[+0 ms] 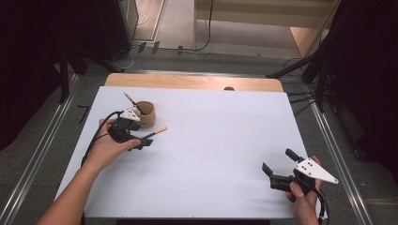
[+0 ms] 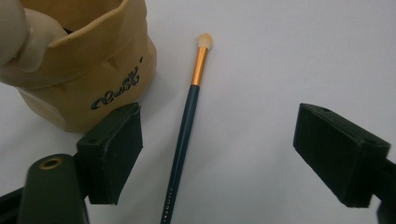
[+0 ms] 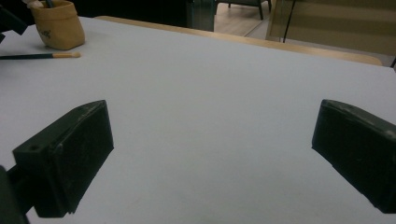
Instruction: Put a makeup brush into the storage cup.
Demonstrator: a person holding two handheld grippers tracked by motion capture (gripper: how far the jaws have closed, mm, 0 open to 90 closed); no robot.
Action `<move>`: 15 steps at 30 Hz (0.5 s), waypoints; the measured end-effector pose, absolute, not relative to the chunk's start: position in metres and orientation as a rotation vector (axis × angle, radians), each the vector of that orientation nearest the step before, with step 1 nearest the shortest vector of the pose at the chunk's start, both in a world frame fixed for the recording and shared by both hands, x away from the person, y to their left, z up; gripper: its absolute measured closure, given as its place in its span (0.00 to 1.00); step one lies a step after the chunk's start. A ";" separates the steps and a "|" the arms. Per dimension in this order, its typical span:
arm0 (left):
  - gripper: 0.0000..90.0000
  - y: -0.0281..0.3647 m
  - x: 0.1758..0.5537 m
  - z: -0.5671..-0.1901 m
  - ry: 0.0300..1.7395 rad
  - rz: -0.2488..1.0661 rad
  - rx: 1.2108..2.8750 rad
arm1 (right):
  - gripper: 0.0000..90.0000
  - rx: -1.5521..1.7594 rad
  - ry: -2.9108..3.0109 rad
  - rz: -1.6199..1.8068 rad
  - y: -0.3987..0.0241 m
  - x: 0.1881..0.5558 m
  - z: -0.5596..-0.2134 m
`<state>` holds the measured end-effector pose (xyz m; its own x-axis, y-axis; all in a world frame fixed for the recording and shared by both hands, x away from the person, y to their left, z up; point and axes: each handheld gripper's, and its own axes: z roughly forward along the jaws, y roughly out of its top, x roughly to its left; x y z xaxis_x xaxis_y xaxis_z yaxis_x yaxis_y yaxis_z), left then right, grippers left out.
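Note:
A dark-handled brush (image 2: 187, 126) with a copper ferrule and pale tip lies flat on the white table sheet (image 1: 211, 140), just right of a tan pouch (image 2: 88, 70) with dark lettering. My left gripper (image 2: 217, 149) is low over the sheet, jaws apart on either side of the brush handle, neither pad touching it. In the high view the left gripper (image 1: 143, 142) sits beside the pouch (image 1: 145, 114), which holds another brush (image 1: 130, 100) upright. My right gripper (image 1: 279, 161) rests open and empty near the front right corner; its own view shows the pouch (image 3: 58, 24) and brush (image 3: 42, 56) far off.
A wooden strip (image 1: 192, 82) runs along the table's far edge. Metal rails (image 1: 338, 150) flank the table on both sides, with dark stands and cables on the floor beyond.

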<state>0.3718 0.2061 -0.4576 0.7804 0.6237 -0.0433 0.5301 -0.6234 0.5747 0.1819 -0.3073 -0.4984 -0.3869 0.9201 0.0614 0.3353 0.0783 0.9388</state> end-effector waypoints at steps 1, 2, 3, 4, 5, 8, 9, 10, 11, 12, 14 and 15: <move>0.24 0.206 0.372 -0.458 0.858 0.221 2.400 | 0.00 1.244 1.785 1.310 -0.307 0.182 -0.499; 0.24 0.205 0.373 -0.460 0.863 0.225 2.407 | 0.00 1.244 1.785 1.310 -0.307 0.182 -0.499; 0.26 0.205 0.373 -0.460 0.867 0.226 2.415 | 0.00 1.244 1.785 1.309 -0.307 0.182 -0.499; 0.27 0.204 0.373 -0.461 0.876 0.230 2.415 | 0.00 1.244 1.785 1.309 -0.307 0.182 -0.499; 0.29 0.205 0.374 -0.462 0.873 0.229 2.421 | 0.00 1.244 1.785 1.310 -0.307 0.182 -0.499; 0.33 0.205 0.375 -0.463 0.886 0.241 2.427 | 0.00 1.245 1.786 1.308 -0.307 0.182 -0.499; 0.35 0.205 0.376 -0.463 0.890 0.240 2.427 | 0.00 1.246 1.788 1.309 -0.307 0.182 -0.499; 0.37 0.205 0.376 -0.464 0.891 0.241 2.429 | 0.00 1.247 1.787 1.308 -0.306 0.182 -0.499; 0.38 0.205 0.377 -0.464 0.894 0.244 2.430 | 0.00 1.248 1.788 1.309 -0.306 0.182 -0.499; 0.40 0.205 0.377 -0.464 0.897 0.244 2.432 | 0.00 1.247 1.788 1.308 -0.306 0.182 -0.499; 0.42 0.205 0.378 -0.465 0.903 0.245 2.430 | 0.00 1.246 1.789 1.307 -0.306 0.182 -0.499; 0.44 0.205 0.378 -0.465 0.901 0.245 2.432 | 0.00 1.245 1.790 1.306 -0.306 0.182 -0.499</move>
